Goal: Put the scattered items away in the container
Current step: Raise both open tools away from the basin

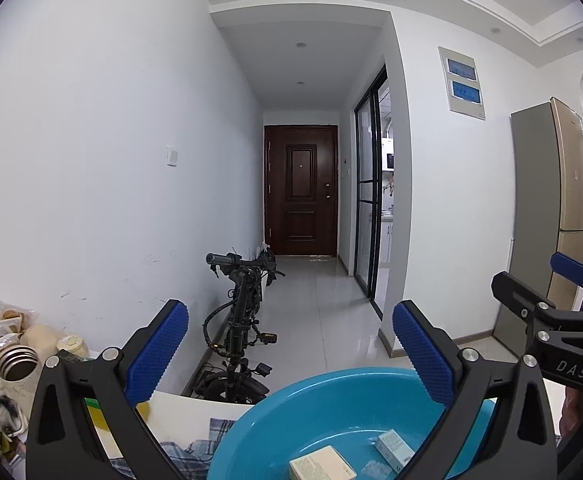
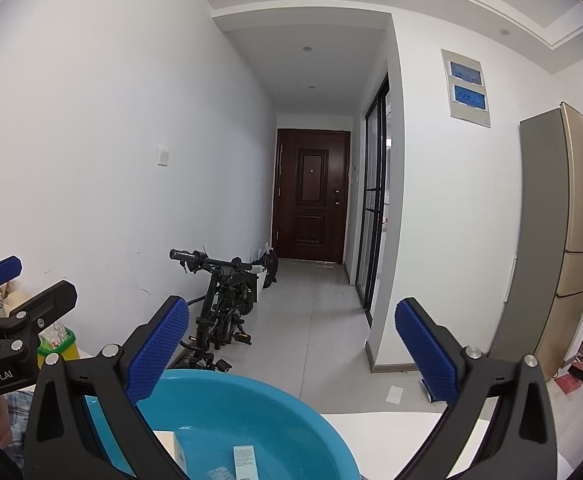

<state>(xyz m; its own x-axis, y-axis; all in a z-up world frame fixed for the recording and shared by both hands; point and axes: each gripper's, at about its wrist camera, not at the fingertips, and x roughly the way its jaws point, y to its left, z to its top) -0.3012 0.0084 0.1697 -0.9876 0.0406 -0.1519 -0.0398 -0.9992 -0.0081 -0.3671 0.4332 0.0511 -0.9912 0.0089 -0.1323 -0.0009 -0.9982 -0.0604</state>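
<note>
Basin (image 1: 331,404), blue plastic, sits on white table (image 1: 187,408) at bottom of both wrist views. Inside it, left view: cream box (image 1: 321,465) lying flat near front, pale teal box (image 1: 395,448) just right of it, apart. Right view shows same basin (image 2: 259,412) w/ a narrow teal box (image 2: 245,460) in the bottom and a cream box (image 2: 169,442) edge at left, partly hidden by finger frame.

Left gripper (image 1: 289,350) up over basin's near side, fingers wide open, nothing between blue pads. Right gripper (image 2: 291,350) same: fingers spread wide, empty, over basin. Each gripper shows in the other's view at the edge (right gripper (image 1: 531,284), left gripper (image 2: 31,280)), also splayed open.

Plaid cloth (image 1: 195,440) on table just left of basin, touching its rim. Further left on table: open jar (image 1: 17,364) w/ threaded neck, snack packets (image 1: 7,320) against wall, yellow-green thing (image 1: 95,412) behind left finger, can't tell what.

Bkgd: folding e-bike (image 1: 243,320) on floor past table edge, brown door (image 1: 301,192) at hallway end, fridge (image 1: 551,208) at right.
</note>
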